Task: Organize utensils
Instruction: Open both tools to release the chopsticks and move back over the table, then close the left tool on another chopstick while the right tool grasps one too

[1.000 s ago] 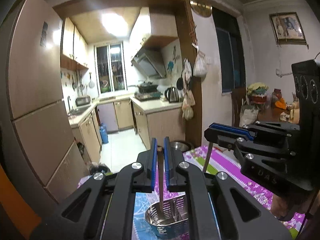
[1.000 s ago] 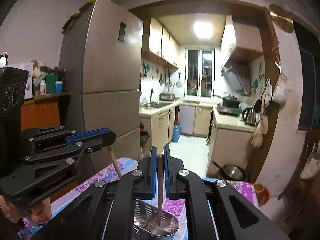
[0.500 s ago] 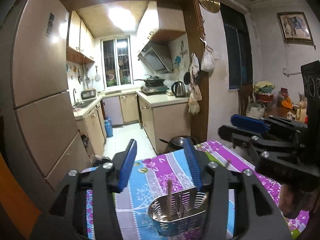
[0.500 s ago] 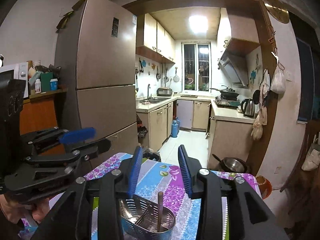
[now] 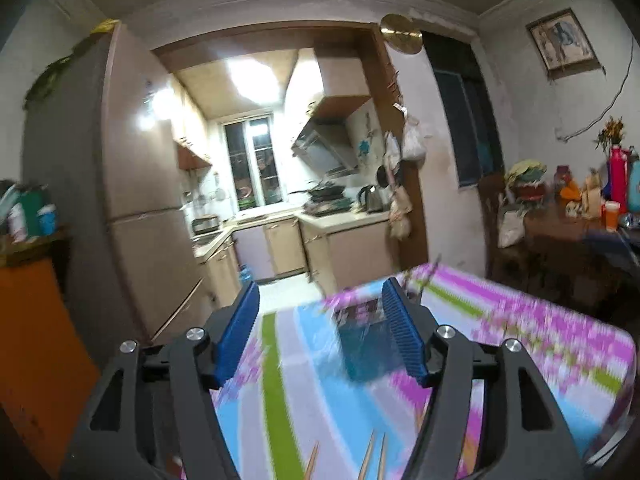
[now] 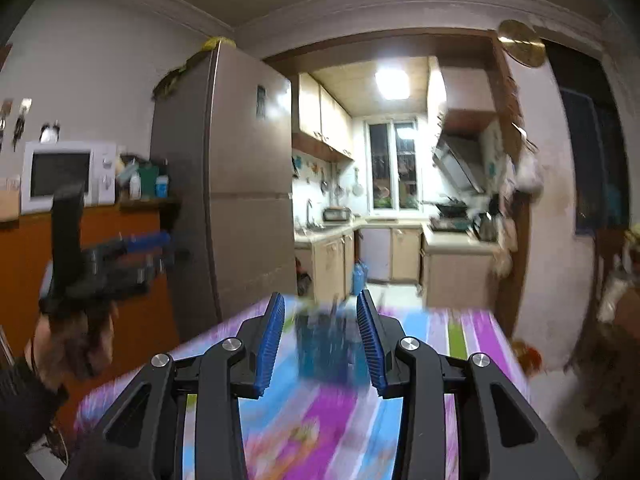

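Note:
My left gripper (image 5: 320, 320) is open and empty above the table. My right gripper (image 6: 322, 330) is open and empty too. Both views are blurred by motion. A metal utensil holder (image 5: 366, 344) shows as a dark bluish smear on the flowered tablecloth (image 5: 520, 332), past the left fingertips; it also shows in the right wrist view (image 6: 328, 344) between the blue pads (image 6: 270, 340). Several wooden chopstick tips (image 5: 372, 456) lie on the cloth near the bottom of the left wrist view. The left gripper shows at the left of the right wrist view (image 6: 132, 248), held by a hand.
A tall fridge (image 6: 240, 184) stands past the table's far left. An orange cabinet (image 6: 120, 240) with a microwave (image 6: 64, 176) is on the left. A dark side table (image 5: 568, 232) with bottles is at the right. The kitchen doorway (image 5: 280, 216) lies beyond the table edge.
Both grippers opened, letting their chopsticks drop into the holder, then pulled back and up from it. The holder now looks smaller and farther away.

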A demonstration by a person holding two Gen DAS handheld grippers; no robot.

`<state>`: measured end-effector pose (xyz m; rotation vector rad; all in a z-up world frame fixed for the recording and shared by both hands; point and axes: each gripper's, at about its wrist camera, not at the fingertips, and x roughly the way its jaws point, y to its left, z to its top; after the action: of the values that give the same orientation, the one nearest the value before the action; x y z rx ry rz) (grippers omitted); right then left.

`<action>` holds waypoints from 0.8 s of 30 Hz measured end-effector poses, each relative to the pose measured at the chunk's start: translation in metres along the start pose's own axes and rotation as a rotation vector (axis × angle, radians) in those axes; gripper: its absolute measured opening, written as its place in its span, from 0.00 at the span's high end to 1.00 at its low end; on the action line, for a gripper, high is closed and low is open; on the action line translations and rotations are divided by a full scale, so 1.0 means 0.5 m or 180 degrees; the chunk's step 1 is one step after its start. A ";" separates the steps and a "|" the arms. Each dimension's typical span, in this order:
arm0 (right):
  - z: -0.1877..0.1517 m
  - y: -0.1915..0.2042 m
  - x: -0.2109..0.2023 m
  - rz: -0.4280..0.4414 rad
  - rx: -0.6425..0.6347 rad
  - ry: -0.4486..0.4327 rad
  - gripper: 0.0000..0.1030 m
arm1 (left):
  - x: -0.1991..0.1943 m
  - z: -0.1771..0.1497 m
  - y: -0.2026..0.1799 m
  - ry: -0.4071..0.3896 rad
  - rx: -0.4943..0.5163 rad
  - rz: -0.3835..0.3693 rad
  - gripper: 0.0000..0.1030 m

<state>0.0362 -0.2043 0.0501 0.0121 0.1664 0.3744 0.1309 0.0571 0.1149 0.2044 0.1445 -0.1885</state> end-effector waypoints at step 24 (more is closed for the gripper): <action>-0.373 0.218 0.006 -0.0401 0.0019 0.1007 0.86 | -0.154 -0.362 0.156 0.0624 -0.0527 0.0591 0.40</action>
<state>-0.0311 -0.1054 -0.1298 -0.0517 0.4787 0.2479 0.0492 0.1840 -0.0335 0.0702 0.3331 0.0292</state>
